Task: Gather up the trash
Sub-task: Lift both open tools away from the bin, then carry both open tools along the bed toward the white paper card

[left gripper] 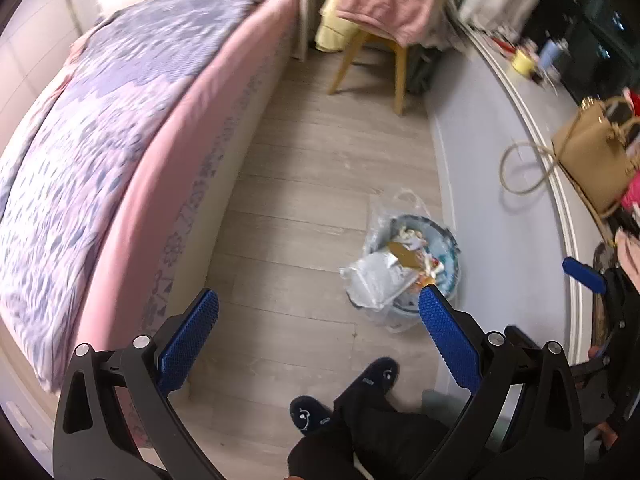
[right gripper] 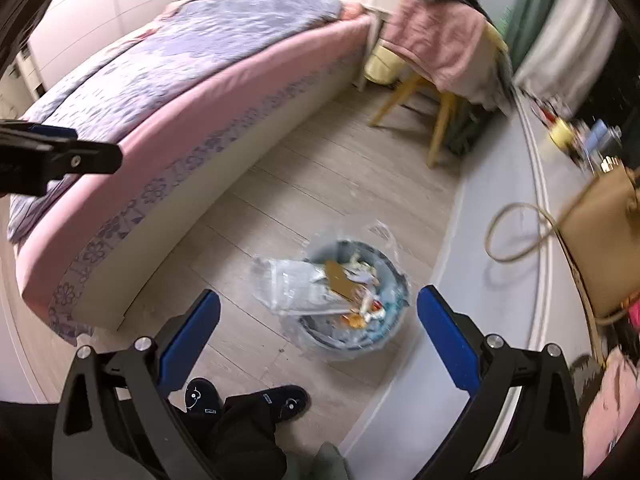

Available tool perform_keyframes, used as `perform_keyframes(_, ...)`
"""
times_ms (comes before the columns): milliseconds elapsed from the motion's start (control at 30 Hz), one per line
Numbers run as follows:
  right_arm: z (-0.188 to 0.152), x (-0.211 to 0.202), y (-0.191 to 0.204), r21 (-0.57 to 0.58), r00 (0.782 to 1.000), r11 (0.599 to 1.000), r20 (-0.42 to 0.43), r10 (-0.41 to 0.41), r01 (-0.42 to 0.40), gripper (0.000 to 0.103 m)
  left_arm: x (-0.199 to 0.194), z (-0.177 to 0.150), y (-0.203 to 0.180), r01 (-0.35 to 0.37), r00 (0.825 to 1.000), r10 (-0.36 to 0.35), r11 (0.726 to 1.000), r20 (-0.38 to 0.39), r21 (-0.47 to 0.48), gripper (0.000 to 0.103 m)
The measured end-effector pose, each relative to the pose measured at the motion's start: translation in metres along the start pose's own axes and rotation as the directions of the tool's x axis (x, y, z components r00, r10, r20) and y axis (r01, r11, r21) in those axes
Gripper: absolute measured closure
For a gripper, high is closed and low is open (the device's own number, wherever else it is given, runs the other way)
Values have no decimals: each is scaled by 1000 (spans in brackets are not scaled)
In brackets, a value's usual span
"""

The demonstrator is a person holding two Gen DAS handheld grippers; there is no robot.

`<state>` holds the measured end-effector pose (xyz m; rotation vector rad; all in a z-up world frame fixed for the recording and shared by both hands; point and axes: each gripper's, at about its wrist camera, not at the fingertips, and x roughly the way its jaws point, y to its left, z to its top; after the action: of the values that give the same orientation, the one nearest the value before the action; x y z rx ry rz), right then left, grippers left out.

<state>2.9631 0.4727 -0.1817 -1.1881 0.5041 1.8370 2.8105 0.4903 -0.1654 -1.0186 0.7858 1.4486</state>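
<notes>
1. The left gripper is wide open; its two blue fingers stand far apart and nothing is between them. It hangs above the wooden floor.
2. The right gripper is also wide open, with nothing held between its blue fingers. In the left wrist view a part of it shows at the right edge, near the ledge.
3. The trash bin stands on the floor, close to the grey wall under the white ledge. It is well apart from the bed.
4. A clear plastic bag lines the bin, and its loose edges stick out over the rim.
5. The bin is full of trash: a crumpled clear wrapper, a brown piece of cardboard and small colourful scraps. The wrapper hangs over the rim on the side toward the bed.
6. In the right wrist view the bin shows between the two fingers, in front of the gripper and not touching it.
7. The person's feet in dark slippers stand on the floor near the bin.
8. A tan handbag sits on the ledge, and its strap hangs in a loop in front of the wall.
9. A wooden chair with a pink towel over it stands at the far end, beside the bed.
</notes>
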Motion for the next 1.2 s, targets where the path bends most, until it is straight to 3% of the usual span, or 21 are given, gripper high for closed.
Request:
perform_keyframes(200, 16, -21, 79, -160, 995, 984, 47, 93, -84, 7, -23, -49, 60, -37, 999, 37, 995, 4, -90, 6)
perform_keyframes(367, 21, -24, 150, -340, 972, 915, 13, 235, -216, 7, -53, -105, 93, -94, 996, 93, 985, -12, -144, 6)
perform_keyframes(433, 24, -27, 176, -442, 959, 860, 0, 283, -254, 7, -64, -128, 109, -138, 990, 137, 964, -18, -227, 6)
perform_keyframes(533, 31, -27, 210, -561, 932, 767, -27, 361, -313, 7, -74, -164, 142, -199, 980, 189, 892, -65, -406, 6)
perform_keyframes(567, 34, -25, 222, -602, 921, 726, -40, 387, -331, 7, -76, -179, 155, -225, 974, 204, 855, -95, -467, 6)
perform_keyframes(667, 36, -25, 252, -686, 893, 629, -69, 444, -366, 7, -83, -205, 177, -300, 954, 257, 779, -156, -550, 6)
perform_keyframes(767, 43, -32, 282, -750, 837, 500, -128, 532, -433, 7, -105, -222, 200, -369, 927, 317, 670, -202, -644, 6)
perform_keyframes(833, 43, -41, 303, -777, 806, 422, -177, 565, -467, 7, -125, -232, 210, -374, 917, 345, 578, -198, -726, 6)
perform_keyframes(933, 44, -59, 340, -807, 757, 298, -258, 600, -511, 7, -161, -253, 228, -357, 903, 381, 403, -201, -843, 6)
perform_keyframes(1033, 41, -82, 377, -824, 708, 200, -301, 639, -530, 7, -186, -275, 239, -351, 882, 422, 291, -210, -890, 6)
perform_keyframes(1133, 30, -104, 420, -837, 673, 113, -341, 657, -535, 7, -212, -319, 259, -365, 849, 455, 140, -267, -921, 6)
perform_keyframes(1200, 22, -117, 445, -845, 655, 61, -364, 662, -531, 7, -223, -349, 267, -369, 834, 463, 65, -299, -927, 6)
